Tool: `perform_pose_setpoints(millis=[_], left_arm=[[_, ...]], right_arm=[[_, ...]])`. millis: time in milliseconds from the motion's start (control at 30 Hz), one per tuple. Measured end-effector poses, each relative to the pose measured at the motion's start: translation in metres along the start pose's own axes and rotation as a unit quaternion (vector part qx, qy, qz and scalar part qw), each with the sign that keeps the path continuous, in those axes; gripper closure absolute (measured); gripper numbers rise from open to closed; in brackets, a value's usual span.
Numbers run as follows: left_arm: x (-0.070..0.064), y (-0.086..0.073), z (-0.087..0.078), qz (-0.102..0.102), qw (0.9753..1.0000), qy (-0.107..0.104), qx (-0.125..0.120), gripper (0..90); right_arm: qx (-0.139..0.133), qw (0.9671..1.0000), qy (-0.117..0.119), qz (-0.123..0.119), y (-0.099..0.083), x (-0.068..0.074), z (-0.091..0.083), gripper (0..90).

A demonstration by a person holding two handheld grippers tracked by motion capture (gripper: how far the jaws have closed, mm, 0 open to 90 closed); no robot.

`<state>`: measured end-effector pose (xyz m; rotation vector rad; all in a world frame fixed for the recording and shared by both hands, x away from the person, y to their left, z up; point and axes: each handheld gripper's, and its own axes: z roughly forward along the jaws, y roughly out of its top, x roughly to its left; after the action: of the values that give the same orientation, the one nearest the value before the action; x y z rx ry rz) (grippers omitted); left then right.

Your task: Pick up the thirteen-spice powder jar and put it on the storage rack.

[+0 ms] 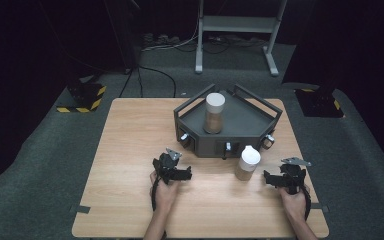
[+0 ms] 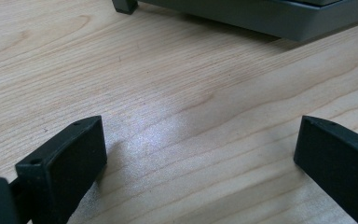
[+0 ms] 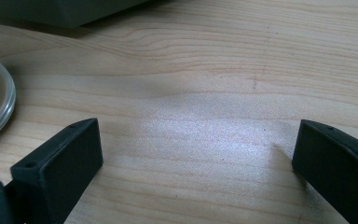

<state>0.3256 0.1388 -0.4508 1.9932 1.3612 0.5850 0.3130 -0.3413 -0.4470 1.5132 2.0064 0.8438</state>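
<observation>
Resting low: left gripper (image 1: 184, 174), jaws spread wide over bare table (image 1: 130, 145), nothing between them.
Right gripper (image 1: 269, 178): jaws wide apart, nothing held, just right of the near jar (image 1: 247, 163).
Near jar: white lid, brown fill, upright on the table just in front of the grey tray (image 1: 250, 122).
Far jar (image 1: 214, 113): upright inside the tray.
Open room: broad bare wood left of the tray; a narrower strip along the near edge.
In the way: the tray's front wall ahead of both grippers.
Writing: none readable.
</observation>
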Motion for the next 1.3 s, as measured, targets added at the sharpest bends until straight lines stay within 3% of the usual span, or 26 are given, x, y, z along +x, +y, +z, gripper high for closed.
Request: perform_pose_setpoints(millis=[267,567,767,1300], left_arm=[[0.000,0.000,0.000,0.001,1.0000,0.000,0.001,2.3],[0.000,0.000,0.000,0.000,1.0000,0.000,0.000,2.3],[0.000,0.000,0.000,0.000,1.0000,0.000,0.000,2.3],[0.000,0.000,0.000,0.000,1.0000,0.000,0.000,2.3]], right_arm=[[0.005,1.0000,0.001,-0.005,0.001,0.002,-0.004,4.4],[-0.001,0.9975,0.034,-0.063,-0.004,0.015,-0.016,4.5],[-0.008,0.9949,0.059,-0.081,-0.007,0.019,-0.021,4.6],[-0.032,0.9887,0.111,-0.095,0.000,0.029,-0.024,5.6]])
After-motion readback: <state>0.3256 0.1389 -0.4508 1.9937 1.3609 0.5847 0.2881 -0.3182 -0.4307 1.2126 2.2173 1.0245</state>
